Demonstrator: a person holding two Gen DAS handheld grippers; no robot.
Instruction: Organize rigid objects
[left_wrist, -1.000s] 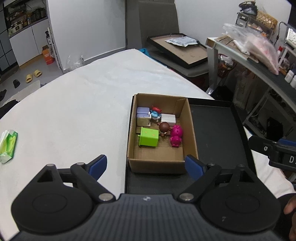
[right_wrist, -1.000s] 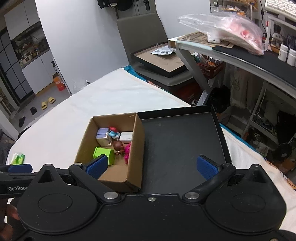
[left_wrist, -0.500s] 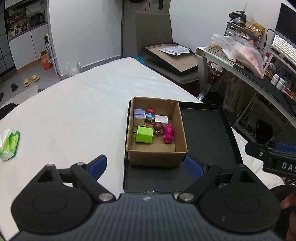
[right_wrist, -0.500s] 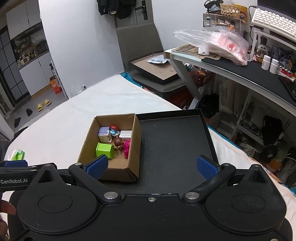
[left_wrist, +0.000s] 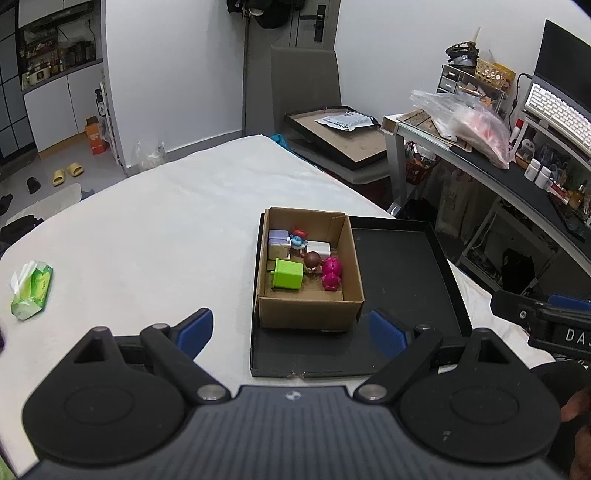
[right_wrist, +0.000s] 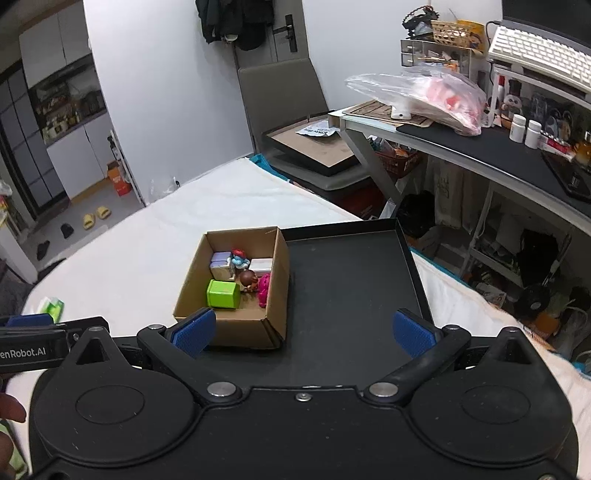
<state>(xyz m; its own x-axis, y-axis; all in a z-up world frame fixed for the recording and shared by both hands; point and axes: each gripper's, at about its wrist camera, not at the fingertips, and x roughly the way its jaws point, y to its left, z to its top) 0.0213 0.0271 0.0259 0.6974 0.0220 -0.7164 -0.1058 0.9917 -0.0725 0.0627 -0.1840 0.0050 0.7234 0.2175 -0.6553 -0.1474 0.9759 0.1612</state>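
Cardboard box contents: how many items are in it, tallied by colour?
Inside the brown cardboard box, which sits in the black tray:
Lime green block: 1
Magenta pig-like figure: 1
Brown round-headed figure: 1
Blue figure with red cap: 1
Lavender and cream block: 1
White block: 1
Total: 6

My left tool (left_wrist: 291, 328) and right tool (right_wrist: 303, 330) are black, with blue fingertip pads (left_wrist: 384, 332), silver pivot screws and white lettering.
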